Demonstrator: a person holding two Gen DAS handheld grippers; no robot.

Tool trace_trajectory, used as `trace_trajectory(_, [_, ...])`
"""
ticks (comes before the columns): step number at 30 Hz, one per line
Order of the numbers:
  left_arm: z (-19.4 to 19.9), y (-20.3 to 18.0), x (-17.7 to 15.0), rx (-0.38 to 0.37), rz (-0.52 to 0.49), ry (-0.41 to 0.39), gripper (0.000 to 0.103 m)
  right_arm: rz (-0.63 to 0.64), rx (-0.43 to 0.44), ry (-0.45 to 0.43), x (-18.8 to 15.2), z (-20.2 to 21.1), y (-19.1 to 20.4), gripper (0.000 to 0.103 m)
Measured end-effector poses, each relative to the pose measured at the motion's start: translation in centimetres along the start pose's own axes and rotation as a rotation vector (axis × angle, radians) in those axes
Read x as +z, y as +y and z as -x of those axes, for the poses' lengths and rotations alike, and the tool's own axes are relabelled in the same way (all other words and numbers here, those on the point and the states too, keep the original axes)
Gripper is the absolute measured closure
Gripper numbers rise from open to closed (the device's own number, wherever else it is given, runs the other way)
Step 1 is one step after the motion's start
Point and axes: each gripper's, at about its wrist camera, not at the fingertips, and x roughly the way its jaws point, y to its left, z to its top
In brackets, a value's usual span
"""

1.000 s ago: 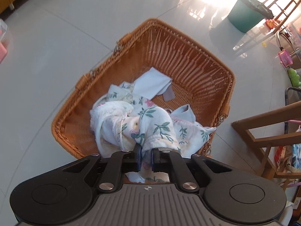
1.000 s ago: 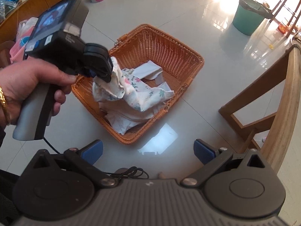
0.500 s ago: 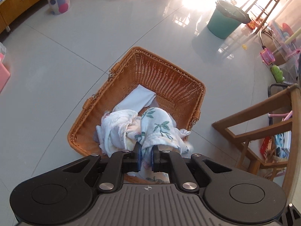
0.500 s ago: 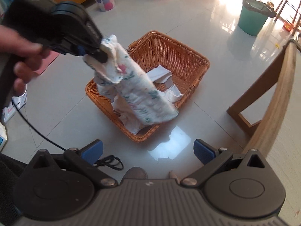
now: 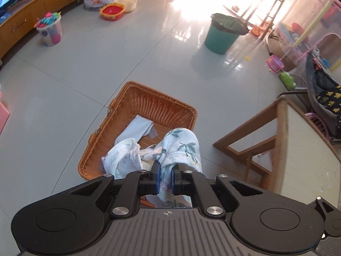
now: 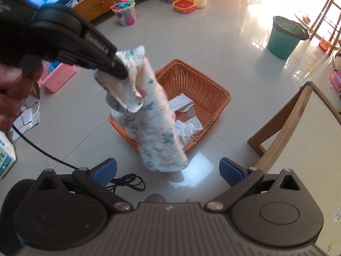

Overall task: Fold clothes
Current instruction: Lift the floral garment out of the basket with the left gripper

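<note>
Wicker basket (image 6: 199, 89), one, beneath one floral garment (image 6: 153, 125)

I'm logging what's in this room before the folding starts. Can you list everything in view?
floral garment: one, white with green and pink print, hanging from the left claw above the basket
wicker basket: one, orange-brown, on the floor
other clothes: a few, pale, in the basket
bin: one, teal, far right on the floor
toy bucket: one, white with dots, by the cabinet
red bowl: one, far floor
wooden table: one, right
black cable: one, near floor
left claw: shut on the garment
right claw: open, empty
hand: one, holding the left claw's handle
</note>
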Motion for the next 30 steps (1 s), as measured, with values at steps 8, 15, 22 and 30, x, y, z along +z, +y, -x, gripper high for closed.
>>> trace_trajectory(8, [7.0, -4.8, 0.7, -0.066, -0.114, -0.054, 0.094, 0.076, 0.028, -0.038, -1.0, 3.9, -0.5, 0.002])
trace_trajectory(15, [13.2, -9.5, -0.1, -0.135, -0.234, -0.085, 0.094, 0.129, 0.084, -0.1, -0.6, 6.9, -1.8, 0.002])
trace_trajectory(22, [18.9, -12.7, -0.9, -0.199, -0.323, -0.122, 0.094, 0.179, 0.127, -0.102, -0.8, 7.6, -3.0, 0.002])
trace_trajectory(30, [22.8, -15.0, -1.6, -0.234, -0.421, -0.143, 0.094, 0.14, 0.112, -0.093, -1.4, 7.2, -3.3, 0.065])
